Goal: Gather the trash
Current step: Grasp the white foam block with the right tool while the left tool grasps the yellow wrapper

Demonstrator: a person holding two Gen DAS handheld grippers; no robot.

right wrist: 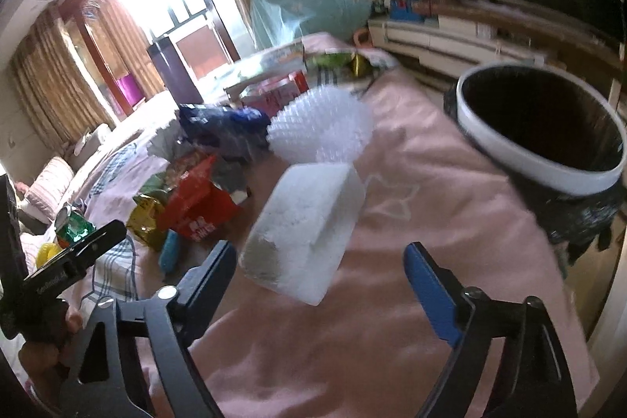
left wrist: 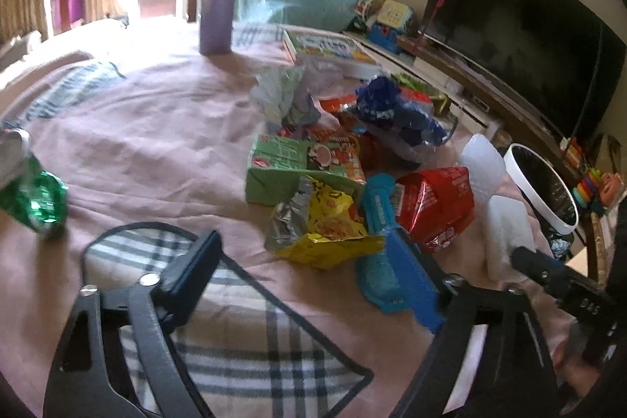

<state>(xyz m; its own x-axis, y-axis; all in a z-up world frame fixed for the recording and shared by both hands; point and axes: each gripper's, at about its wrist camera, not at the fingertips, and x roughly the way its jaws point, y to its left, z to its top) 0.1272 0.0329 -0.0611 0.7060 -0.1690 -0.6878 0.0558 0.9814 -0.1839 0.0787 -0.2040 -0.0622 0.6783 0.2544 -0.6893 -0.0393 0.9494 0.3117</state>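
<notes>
A pile of trash lies on the pink bed sheet. In the left wrist view my left gripper (left wrist: pixel 301 239) is open just short of a crumpled yellow foil wrapper (left wrist: pixel 329 226). Beside the wrapper are a blue wrapper (left wrist: pixel 378 222), a red carton (left wrist: pixel 435 206) and a green carton (left wrist: pixel 274 171). In the right wrist view my right gripper (right wrist: pixel 320 246) is open, and the near end of a white foam block (right wrist: pixel 309 206) lies between its fingertips, the pads clear of it. The white-rimmed trash bin (right wrist: pixel 517 163) with a black liner stands beyond the bed's right edge.
A crushed green can (left wrist: pixel 35 198) lies at the left. A purple flask (left wrist: pixel 217 2) stands at the far side of the bed. A spiky white foam sheet (right wrist: pixel 321 128), a blue plastic bag (left wrist: pixel 392 108) and a boxed game (left wrist: pixel 329 47) lie behind the pile. A TV (left wrist: pixel 521 26) stands at the right.
</notes>
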